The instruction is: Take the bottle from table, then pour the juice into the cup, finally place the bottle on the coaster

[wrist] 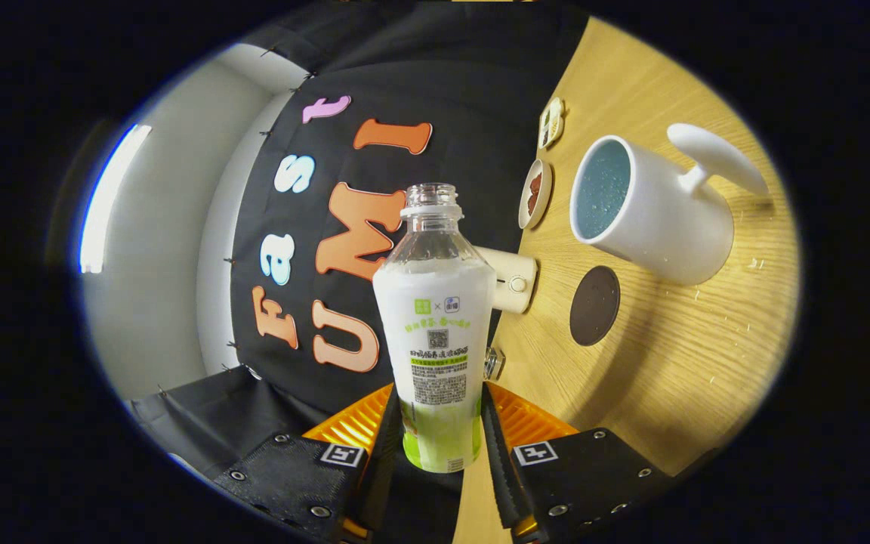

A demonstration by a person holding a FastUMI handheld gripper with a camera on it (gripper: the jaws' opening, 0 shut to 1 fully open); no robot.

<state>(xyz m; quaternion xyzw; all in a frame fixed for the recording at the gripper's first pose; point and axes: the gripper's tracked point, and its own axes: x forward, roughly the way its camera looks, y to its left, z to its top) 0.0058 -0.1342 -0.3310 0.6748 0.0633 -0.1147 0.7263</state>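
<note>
Pinching the one bottle (439, 332) near its bottom, the gripper (439, 438) has both fingers pressed on its sides, only as far apart as the bottle is wide. The bottle has no cap and points away from the fingers. Beyond the fingers and off to one side sit one white cup (650, 208) with a blue inside, one dark round coaster (594, 305) next to it, and two small dishes (535, 193) farther off on the wooden table (677, 363).
</note>
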